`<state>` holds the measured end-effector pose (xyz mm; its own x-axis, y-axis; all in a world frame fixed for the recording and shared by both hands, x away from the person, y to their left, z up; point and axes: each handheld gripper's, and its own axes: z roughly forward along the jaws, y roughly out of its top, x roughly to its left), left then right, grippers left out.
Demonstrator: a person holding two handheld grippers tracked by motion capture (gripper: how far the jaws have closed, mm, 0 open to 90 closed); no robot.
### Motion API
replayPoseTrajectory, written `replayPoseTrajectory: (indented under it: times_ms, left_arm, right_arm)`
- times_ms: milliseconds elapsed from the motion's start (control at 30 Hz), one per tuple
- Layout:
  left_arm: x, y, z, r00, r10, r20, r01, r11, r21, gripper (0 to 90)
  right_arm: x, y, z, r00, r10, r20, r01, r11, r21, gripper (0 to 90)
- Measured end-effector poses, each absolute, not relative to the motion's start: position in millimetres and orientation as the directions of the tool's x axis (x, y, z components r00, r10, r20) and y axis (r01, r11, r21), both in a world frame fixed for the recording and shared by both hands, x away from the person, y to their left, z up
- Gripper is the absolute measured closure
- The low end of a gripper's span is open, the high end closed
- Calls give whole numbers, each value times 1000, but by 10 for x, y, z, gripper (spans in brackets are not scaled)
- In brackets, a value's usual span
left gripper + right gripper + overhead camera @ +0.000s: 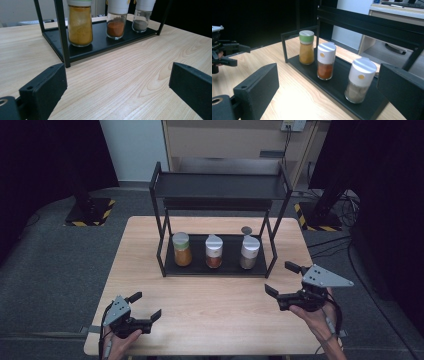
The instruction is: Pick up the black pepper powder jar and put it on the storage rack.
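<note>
We are holding the left claw (147, 306) released over the near left part of the light wooden table (210, 315), its jaws standing wide apart and gripping nothing. We are holding the right claw (282, 279) released too, near the table's right edge, jaws spread and empty. Ahead of both, on the bottom tray of the black metal two-tier rack (215, 268), three glass spice jars are standing upright in a row: the green-lidded jar of yellow powder (182, 249) at the left, the white-capped jar of red powder (214, 251) in the middle, the white-capped jar of grey powder (249, 252) at the right. The grey-powder jar is sitting nearest the right claw, well apart from it.
</note>
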<state>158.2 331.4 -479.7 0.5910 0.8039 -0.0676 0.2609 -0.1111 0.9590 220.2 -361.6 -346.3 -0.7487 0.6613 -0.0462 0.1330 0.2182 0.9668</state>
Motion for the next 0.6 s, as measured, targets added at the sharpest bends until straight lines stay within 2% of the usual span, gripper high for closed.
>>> replayPoseTrajectory:
  times_ms: [600]
  left_arm:
    - [1578, 3317, -4802, 591, 804, -66, 256, -109, 960, 6]
  right_arm:
    - [1807, -3877, -3834, -691, 722, -29, 162, 194, 967, 51]
